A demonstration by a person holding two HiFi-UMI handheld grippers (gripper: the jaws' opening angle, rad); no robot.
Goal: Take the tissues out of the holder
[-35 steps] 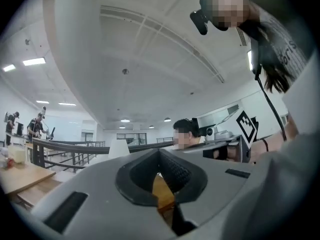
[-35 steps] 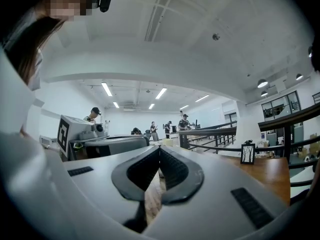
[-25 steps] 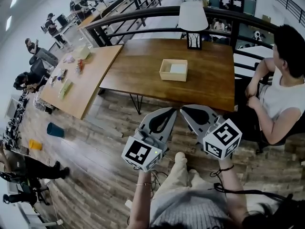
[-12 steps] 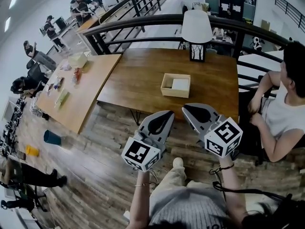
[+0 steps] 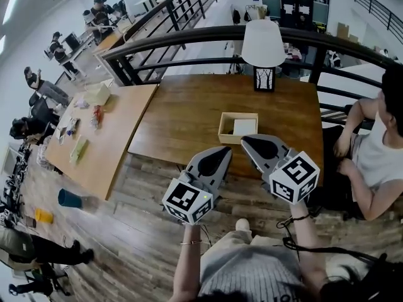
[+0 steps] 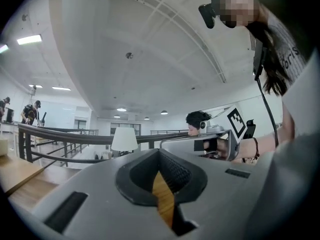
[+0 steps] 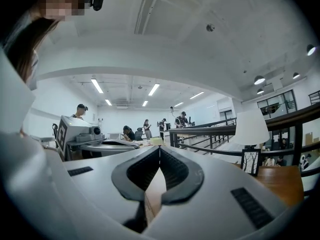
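Observation:
A shallow wooden holder lies on the dark wooden table, with white tissues inside it. Both grippers are held up side by side at the table's near edge. My left gripper is shut with nothing in it, its tip just short of the holder's near left corner. My right gripper is also shut and empty, and its tip overlaps the holder's near edge. In the left gripper view the jaws meet, and in the right gripper view they meet too. Neither gripper view shows the holder.
A white-shaded lamp stands at the table's far edge, before a black railing. A person sits at the table's right end. A lighter table with small items adjoins on the left. Plank floor lies below me.
The person carrying the grippers has stepped toward the table, so the holder now lies right at the gripper tips. Both grippers stayed shut and side by side.

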